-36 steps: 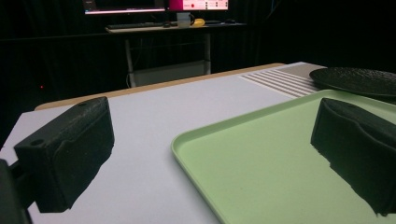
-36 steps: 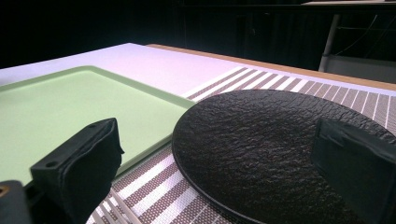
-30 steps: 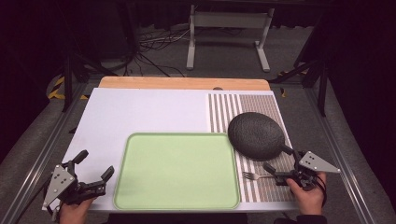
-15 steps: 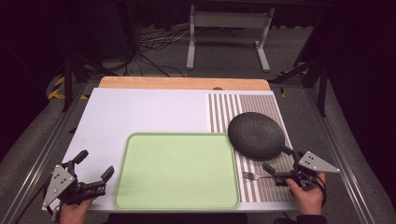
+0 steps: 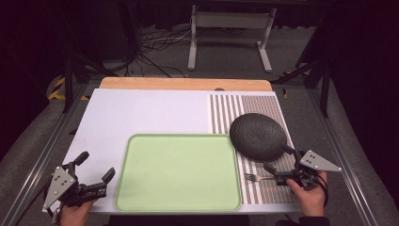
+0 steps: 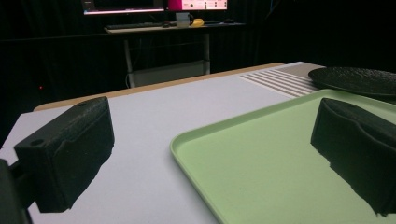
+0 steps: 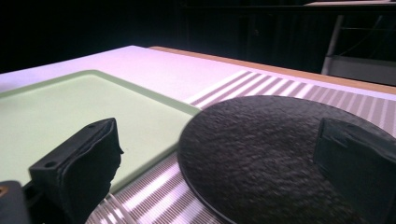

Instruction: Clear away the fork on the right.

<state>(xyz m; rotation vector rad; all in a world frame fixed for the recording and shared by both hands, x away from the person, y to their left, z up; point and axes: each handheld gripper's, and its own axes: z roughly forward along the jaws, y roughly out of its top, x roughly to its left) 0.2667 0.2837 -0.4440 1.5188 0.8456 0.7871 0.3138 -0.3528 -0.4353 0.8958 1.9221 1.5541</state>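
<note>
A pale green tray [image 5: 179, 172] lies at the near middle of the table. A round black textured plate [image 5: 258, 136] sits to its right on a striped mat, overlapping the tray's far right corner. A silver fork [image 5: 256, 177] lies just in front of the plate. My right gripper [image 5: 277, 158] is open, its jaws beside the plate's near edge and above the fork's handle. In the right gripper view the right gripper [image 7: 219, 149] faces the plate [image 7: 261, 140] and the tray [image 7: 70, 102]. My left gripper [image 5: 96, 165] rests open at the tray's left edge, holding nothing; in its own view the left gripper [image 6: 215, 126] straddles the tray rim [image 6: 233, 121].
A white mat [image 5: 150, 113] covers the table's left and far part, and the striped mat [image 5: 263, 106] covers the right. A wooden strip [image 5: 183, 84] runs along the far edge. Beyond it stand a metal frame [image 5: 230, 28] and cables on the floor.
</note>
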